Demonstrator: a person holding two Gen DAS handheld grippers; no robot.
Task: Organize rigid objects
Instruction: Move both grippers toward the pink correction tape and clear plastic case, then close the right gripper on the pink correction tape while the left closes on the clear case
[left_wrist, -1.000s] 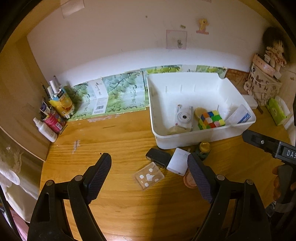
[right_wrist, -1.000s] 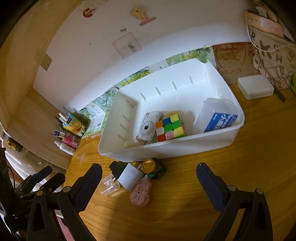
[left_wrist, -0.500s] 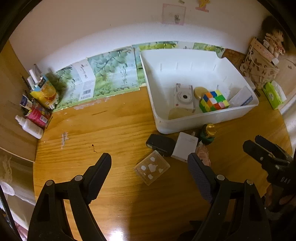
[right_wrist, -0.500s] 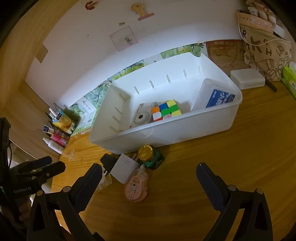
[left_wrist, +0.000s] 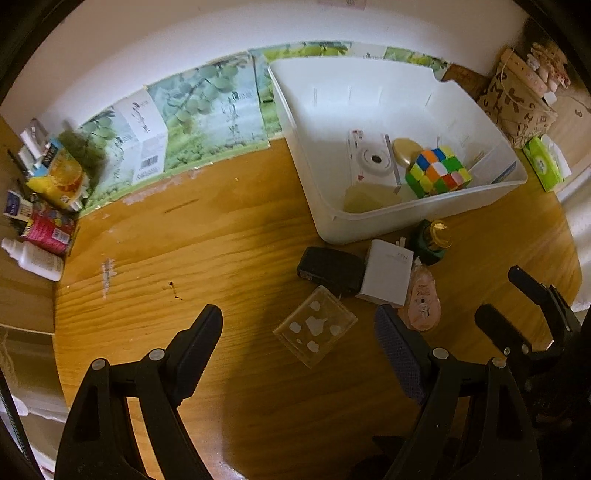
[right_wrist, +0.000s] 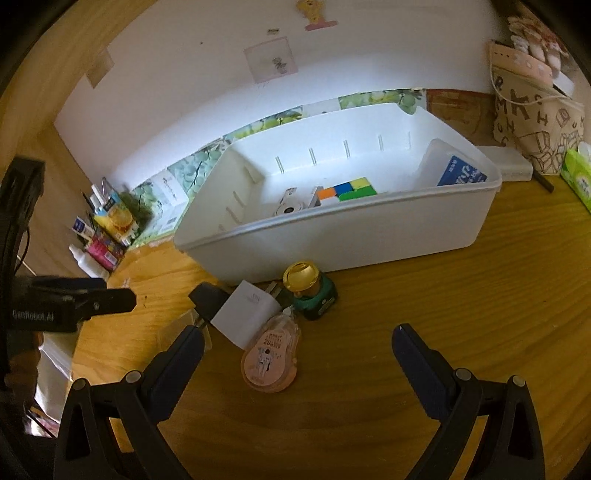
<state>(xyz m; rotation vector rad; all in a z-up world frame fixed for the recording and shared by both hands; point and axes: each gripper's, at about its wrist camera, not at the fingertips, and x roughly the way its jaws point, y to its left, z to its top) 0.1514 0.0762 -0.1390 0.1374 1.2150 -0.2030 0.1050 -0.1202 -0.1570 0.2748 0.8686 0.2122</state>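
On desk, front of white bin (left_wrist: 369, 229): both tongs lower and nearer the clutter than 1 s ago. Clear box (left_wrist: 315, 330) lies flat, long axis diagonal, between left tongs' (left_wrist: 299, 332) wide-open, empty jaws. Pink tape dispenser (right_wrist: 269, 356), long axis toward bin, between right tongs' (right_wrist: 297, 345) open, empty jaws.

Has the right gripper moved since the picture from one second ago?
Yes. The right gripper has come down and closer to the wooden table: the white plastic bin now shows more of its side and less of its inside.
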